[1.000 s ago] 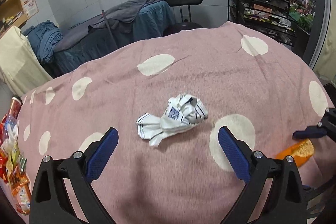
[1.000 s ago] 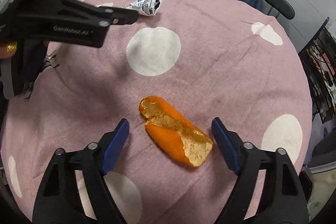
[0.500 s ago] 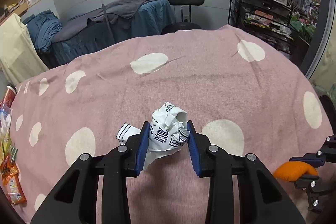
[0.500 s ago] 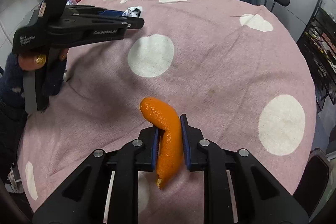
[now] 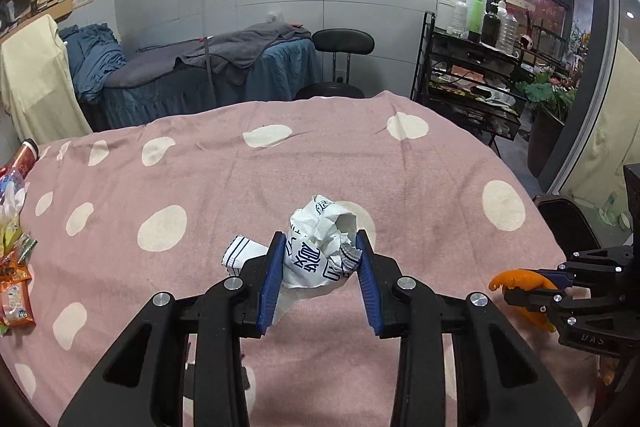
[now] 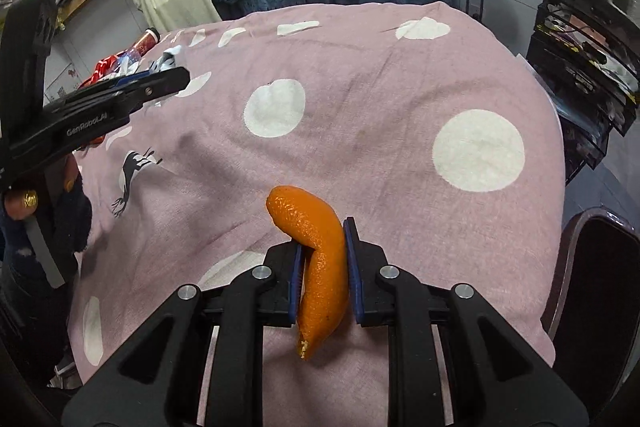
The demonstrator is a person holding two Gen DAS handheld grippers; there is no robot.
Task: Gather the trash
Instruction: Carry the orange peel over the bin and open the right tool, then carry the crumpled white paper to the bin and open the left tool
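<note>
A crumpled white paper wrapper with dark print (image 5: 320,251) is pinched between the blue pads of my left gripper (image 5: 319,259), lifted off the pink dotted cloth (image 5: 240,187). My right gripper (image 6: 322,259) is shut on a folded piece of orange peel (image 6: 316,247), which sticks out above and below the pads. In the left wrist view the right gripper (image 5: 532,287) shows at the right edge with the orange peel (image 5: 516,279) in it. The right wrist view has the left gripper (image 6: 160,83) at the left, held by a hand in a dark sleeve.
Snack packets (image 5: 14,279) and a red can (image 5: 24,155) lie at the cloth's left edge. Behind the table stand a covered bed (image 5: 224,67), a black stool (image 5: 344,47) and a rack of bottles (image 5: 476,39). A dark chair (image 6: 596,267) stands at the right.
Both grippers closed on their pieces, the left on the crumpled paper and the right on the orange peel, and then lifted them off the cloth.
</note>
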